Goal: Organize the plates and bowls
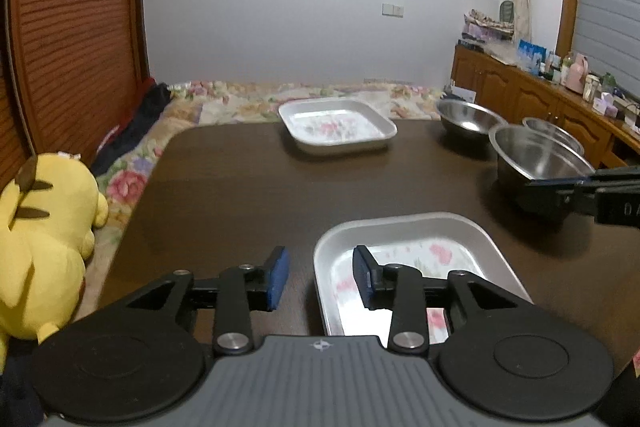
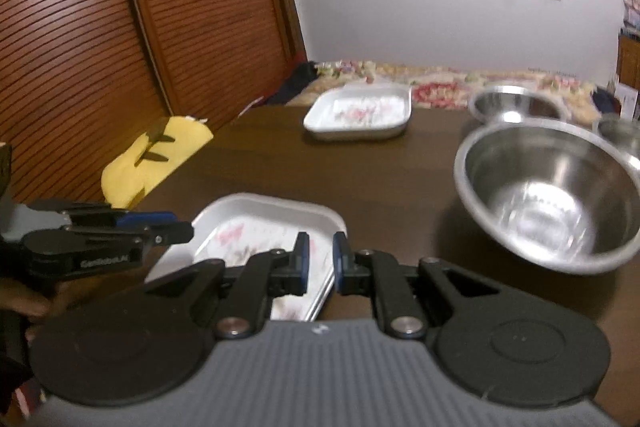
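Observation:
Two white square trays with a flower print lie on the dark table (image 1: 240, 187): a near tray (image 1: 404, 229) (image 2: 256, 211) and a far tray (image 1: 336, 125) (image 2: 360, 115). Three steel bowls stand at the right: a big one (image 1: 536, 157) (image 2: 552, 195), one behind it (image 1: 466, 115) (image 2: 516, 103), and a small one (image 1: 558, 131). My left gripper (image 1: 322, 277) (image 2: 176, 223) is open, its pads astride the near tray's left rim without pressing it. Over the tray's right rim, my right gripper (image 2: 321, 261) (image 1: 532, 183) is shut to a narrow slit and grips nothing.
A yellow plush toy (image 1: 44, 243) leans off the table's left edge on floral bedding (image 1: 248, 99). Louvred wooden doors (image 1: 72, 27) rise on the left. A wooden sideboard (image 1: 560, 95) with bottles runs along the right, behind the bowls.

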Action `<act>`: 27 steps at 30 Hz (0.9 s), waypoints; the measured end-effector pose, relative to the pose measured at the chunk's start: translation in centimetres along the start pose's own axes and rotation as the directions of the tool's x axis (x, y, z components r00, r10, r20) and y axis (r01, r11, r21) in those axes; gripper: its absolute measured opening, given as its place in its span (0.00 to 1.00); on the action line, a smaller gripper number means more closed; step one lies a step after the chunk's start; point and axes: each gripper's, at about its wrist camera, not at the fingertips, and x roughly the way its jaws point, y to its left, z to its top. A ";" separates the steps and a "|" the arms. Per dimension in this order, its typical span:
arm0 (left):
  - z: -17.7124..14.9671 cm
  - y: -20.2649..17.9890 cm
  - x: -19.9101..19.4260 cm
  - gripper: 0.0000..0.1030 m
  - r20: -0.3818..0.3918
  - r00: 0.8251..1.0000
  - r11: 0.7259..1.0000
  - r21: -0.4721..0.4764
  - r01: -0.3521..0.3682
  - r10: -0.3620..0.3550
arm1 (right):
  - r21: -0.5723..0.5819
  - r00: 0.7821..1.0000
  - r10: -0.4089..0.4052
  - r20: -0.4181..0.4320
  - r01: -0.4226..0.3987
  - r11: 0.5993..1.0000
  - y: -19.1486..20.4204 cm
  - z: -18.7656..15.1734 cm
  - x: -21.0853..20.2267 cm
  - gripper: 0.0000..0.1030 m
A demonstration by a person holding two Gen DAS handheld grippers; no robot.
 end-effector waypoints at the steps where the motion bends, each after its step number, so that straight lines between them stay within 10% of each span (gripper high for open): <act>1: 0.4 0.1 0.0 0.40 0.006 1.000 1.000 0.002 -0.002 0.002 | -0.005 1.000 -0.003 0.006 0.003 1.000 -0.2 0.4 -0.1 0.13; 10: 4.4 0.3 1.6 0.43 0.050 0.999 0.999 0.036 0.001 -0.003 | -0.055 0.999 -0.028 0.047 0.030 0.998 -1.2 4.9 0.3 0.29; 27: 9.8 2.5 11.0 0.44 -0.011 0.999 0.999 0.019 0.033 -0.033 | -0.098 0.997 -0.026 -0.076 0.019 0.995 -3.8 11.1 8.0 0.29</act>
